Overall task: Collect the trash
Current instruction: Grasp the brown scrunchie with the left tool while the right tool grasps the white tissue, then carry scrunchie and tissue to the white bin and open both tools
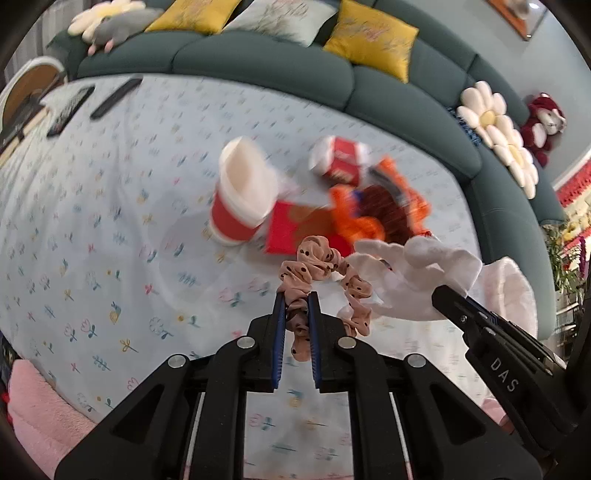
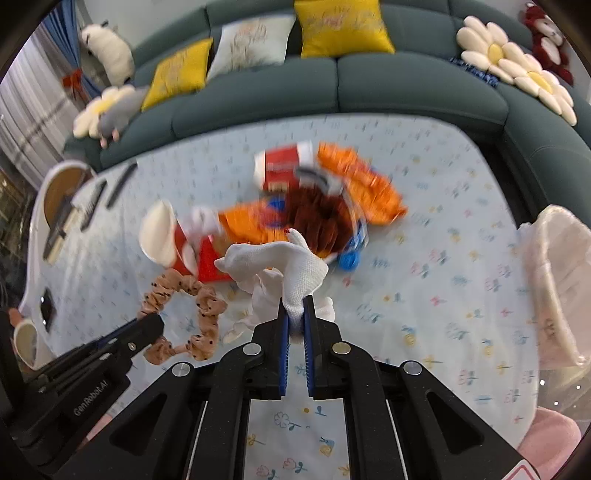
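While both grippers are clamped down, here's the table from left to right:

Remotes: two dark remote controls [image 1: 70,110] [image 1: 116,98] lie side by side at the far left corner of the floral tablecloth [image 1: 110,229], well apart from the mess.

Paper cup: a red-and-white paper cup [image 1: 242,192] is tipped on its side, mouth facing the camera, touching a flat red carton [image 1: 284,229].

Left gripper: the left gripper [image 1: 297,314] has its jaws narrow, pinching a beige polka-dot scrunchie [image 1: 314,266]; the loop hangs out past the blue pads and looks lifted off the cloth.

Trash pile: an orange snack wrapper [image 2: 354,184], a red-and-white package [image 2: 284,166] and something dark brown in the middle, all blurred, sit at mid-table just beyond the scrunchie. A blue bit [image 2: 349,260] sits at the near edge, can't tell what it is.

Right gripper: the right gripper [image 2: 295,314] is squeezed nearly closed on a white fabric glove [image 2: 280,258], whose fingers flop out toward the pile.

Bag: a pale pinkish plastic bag or liner [image 2: 557,280] sits at the right edge of the table, well apart from the pile.

Background: a dark green sofa [image 2: 406,92] with yellow cushions [image 2: 343,26] and daisy pillows [image 2: 517,62] wraps around behind.
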